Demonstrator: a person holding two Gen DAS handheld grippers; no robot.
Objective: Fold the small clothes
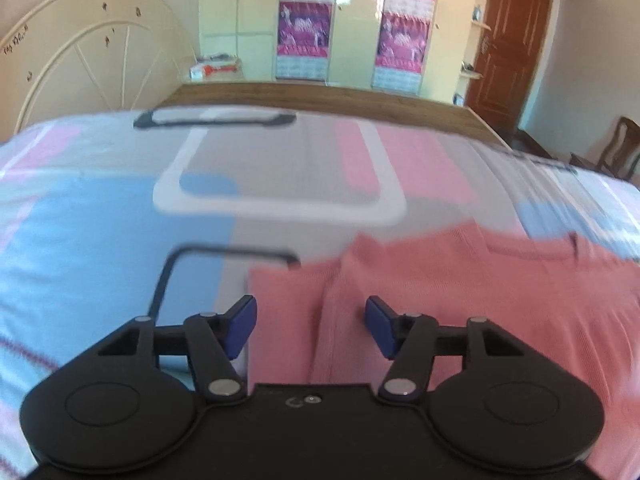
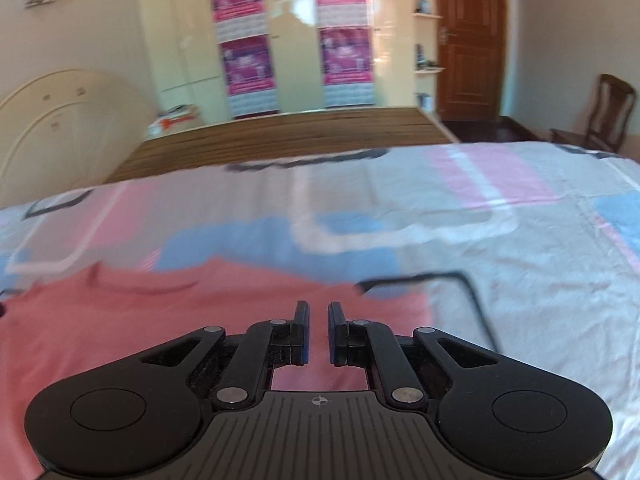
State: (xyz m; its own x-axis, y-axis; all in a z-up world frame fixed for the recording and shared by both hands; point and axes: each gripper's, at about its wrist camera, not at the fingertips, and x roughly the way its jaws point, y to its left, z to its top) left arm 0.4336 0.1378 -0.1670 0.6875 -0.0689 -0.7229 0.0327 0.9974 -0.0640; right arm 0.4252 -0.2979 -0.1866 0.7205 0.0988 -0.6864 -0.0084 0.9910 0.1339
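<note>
A small salmon-pink shirt (image 1: 460, 300) lies spread on the bed, its neckline towards the far side. In the left wrist view my left gripper (image 1: 310, 308) hovers over the shirt's left edge, where a fold of cloth runs. Its blue pads (image 1: 240, 328) stand apart and open with nothing pinched between them. In the right wrist view the same shirt (image 2: 140, 320) fills the lower left. My right gripper (image 2: 318, 308) is over its right part, jaws shut to a thin slit, and no cloth shows between the fingertips.
The shirt rests on a bedsheet (image 1: 100, 240) patterned in pale blue, pink, grey and white. Beyond it are a wooden bed edge (image 1: 320, 96), a cream headboard (image 1: 100, 60), wardrobes with pink posters (image 2: 240, 52), a brown door (image 2: 468, 40) and a chair (image 2: 604, 112).
</note>
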